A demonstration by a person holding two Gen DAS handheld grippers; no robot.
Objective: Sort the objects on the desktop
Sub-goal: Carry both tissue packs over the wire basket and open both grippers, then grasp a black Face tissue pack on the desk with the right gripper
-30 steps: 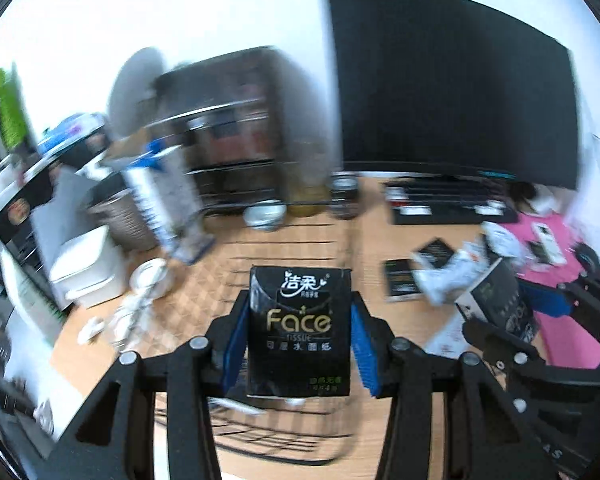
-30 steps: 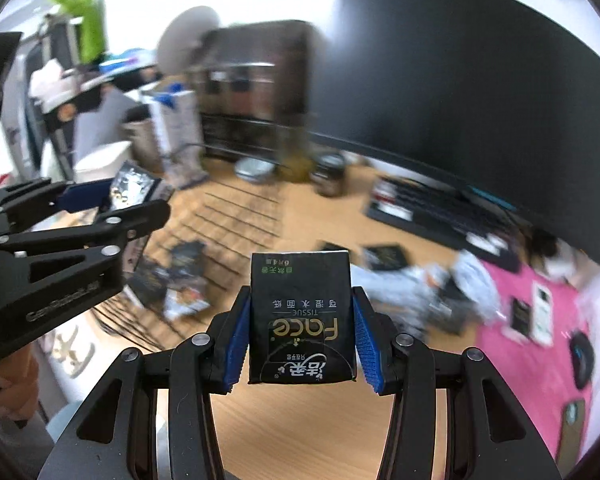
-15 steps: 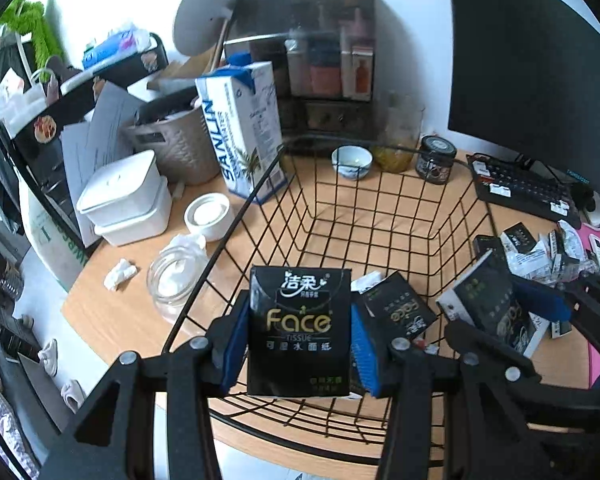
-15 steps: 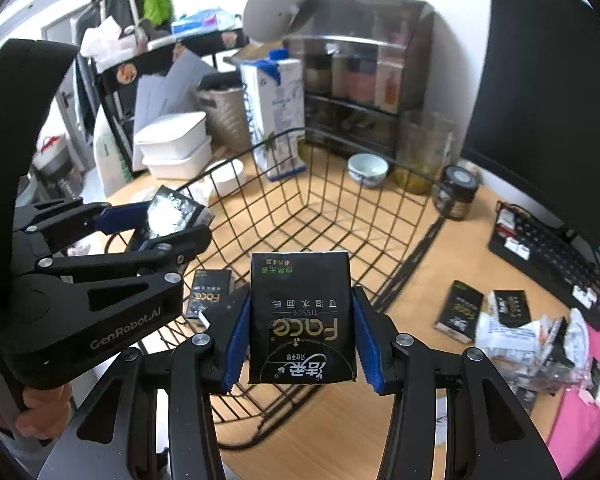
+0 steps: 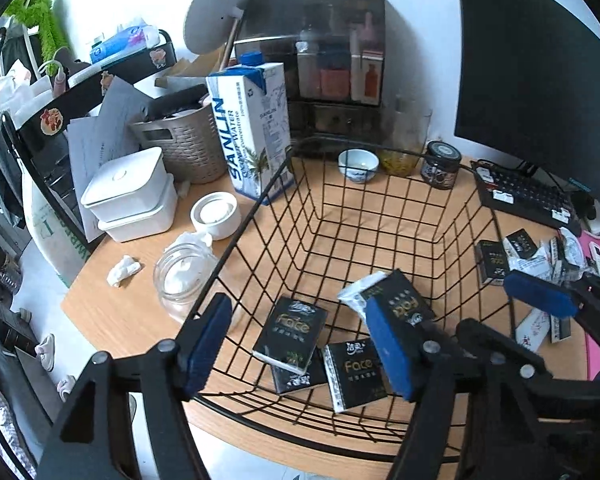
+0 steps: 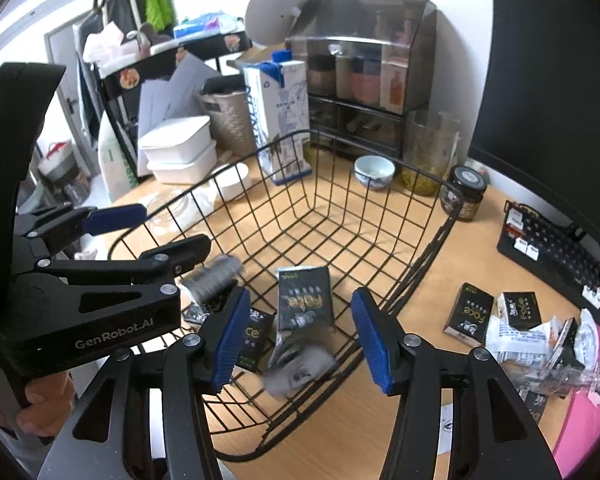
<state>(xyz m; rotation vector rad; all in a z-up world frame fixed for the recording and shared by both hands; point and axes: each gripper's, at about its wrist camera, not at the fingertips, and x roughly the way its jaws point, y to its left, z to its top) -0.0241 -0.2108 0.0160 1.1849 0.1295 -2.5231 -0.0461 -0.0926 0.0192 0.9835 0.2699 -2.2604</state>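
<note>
A black wire basket (image 5: 260,208) (image 6: 432,240) stands on the wooden desk. Several black Face tissue packs lie inside it, one flat (image 5: 290,334), one tilted (image 5: 400,300), one just fallen and blurred (image 6: 304,304). My left gripper (image 5: 300,346) is open and empty above the basket's near rim. My right gripper (image 6: 298,338) is open and empty above the basket's near right corner. Each gripper also shows in the other's view, the right (image 5: 540,296) and the left (image 6: 140,228). More tissue packs (image 6: 468,314) lie on the desk right of the basket.
A Sanlin water carton (image 5: 256,132), a glass jar (image 5: 180,276), white containers (image 5: 130,196), a small bowl (image 5: 358,164), a dark jar (image 5: 440,164) and a cabinet (image 5: 336,92) ring the basket. A keyboard (image 5: 528,196) and a monitor (image 5: 540,60) are at right. Wrappers (image 6: 540,340) litter the right.
Both grippers opened and let go of their tissue packs, which dropped into the basket. Both moved closer over the basket.
</note>
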